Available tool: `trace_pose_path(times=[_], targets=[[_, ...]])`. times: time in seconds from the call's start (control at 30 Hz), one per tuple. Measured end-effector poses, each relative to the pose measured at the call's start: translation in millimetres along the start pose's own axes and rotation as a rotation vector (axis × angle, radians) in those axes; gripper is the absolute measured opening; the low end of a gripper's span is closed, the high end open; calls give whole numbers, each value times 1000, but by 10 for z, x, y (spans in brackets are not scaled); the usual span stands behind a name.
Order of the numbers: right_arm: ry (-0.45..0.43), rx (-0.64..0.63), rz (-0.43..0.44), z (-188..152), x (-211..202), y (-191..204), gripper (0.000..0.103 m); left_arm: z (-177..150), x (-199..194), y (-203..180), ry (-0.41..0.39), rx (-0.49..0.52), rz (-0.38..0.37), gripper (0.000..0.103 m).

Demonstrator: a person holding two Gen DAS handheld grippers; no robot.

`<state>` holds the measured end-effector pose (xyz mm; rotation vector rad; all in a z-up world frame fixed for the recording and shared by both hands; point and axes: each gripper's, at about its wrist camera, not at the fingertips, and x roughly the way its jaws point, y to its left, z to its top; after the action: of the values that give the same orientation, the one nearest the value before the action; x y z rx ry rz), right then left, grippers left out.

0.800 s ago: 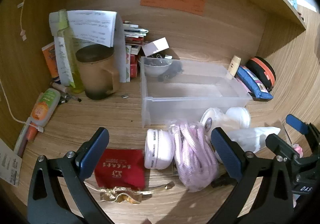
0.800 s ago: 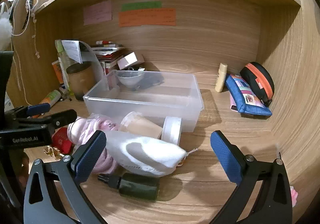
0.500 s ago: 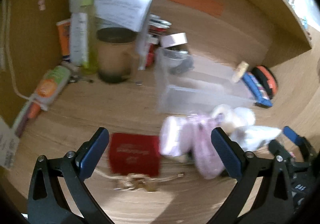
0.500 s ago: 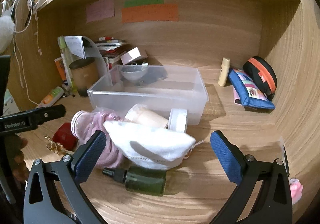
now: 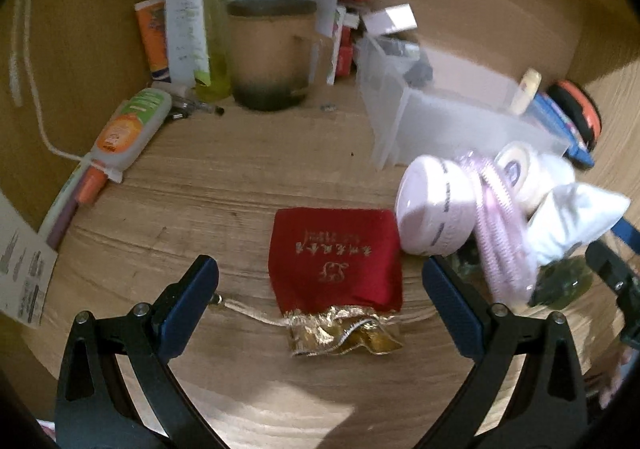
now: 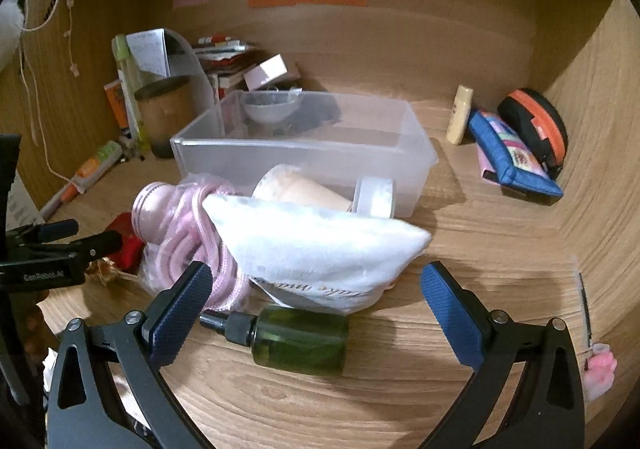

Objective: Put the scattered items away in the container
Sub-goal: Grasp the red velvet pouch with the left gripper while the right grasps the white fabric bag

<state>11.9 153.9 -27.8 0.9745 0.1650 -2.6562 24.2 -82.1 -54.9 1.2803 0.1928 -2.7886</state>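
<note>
Left gripper (image 5: pixel 320 291) spread wide, empty, over flat red fabric pouch with gold trim (image 5: pixel 336 253). Right gripper (image 6: pixel 316 299) also wide, empty, above dark green plastic spray bottle (image 6: pixel 296 341) lying beside white cloth bag (image 6: pixel 316 249). Clear plastic container (image 6: pixel 416 165) just behind the pile on wooden desk (image 6: pixel 480 249).

One clear container (image 6: pixel 416 165), one red pouch (image 5: pixel 336 257), one green bottle (image 6: pixel 300 341), one white cloth (image 6: pixel 316 249)
</note>
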Motion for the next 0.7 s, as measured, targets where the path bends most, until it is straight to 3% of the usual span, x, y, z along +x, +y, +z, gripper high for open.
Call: trace_pose_path(times=[0.17, 0.43, 0.47, 0.53, 0.63, 0.7], targets=[[44, 17, -19, 13, 180, -30, 103, 10, 180, -102, 62, 135, 77, 103], [54, 52, 34, 59, 352, -65, 102, 54, 349, -70, 151, 124, 10, 103], [43, 55, 31, 61, 350, -62, 101, 54, 348, -74, 155, 132, 8, 103], [37, 40, 39, 73, 347, -43, 85, 45, 347, -72, 153, 149, -6, 103], [24, 17, 29, 77, 338, -26, 80, 24, 330, -59, 146, 155, -13, 102], [8, 11, 29, 74, 313, -26, 78, 16, 306, -44, 128, 155, -14, 96]])
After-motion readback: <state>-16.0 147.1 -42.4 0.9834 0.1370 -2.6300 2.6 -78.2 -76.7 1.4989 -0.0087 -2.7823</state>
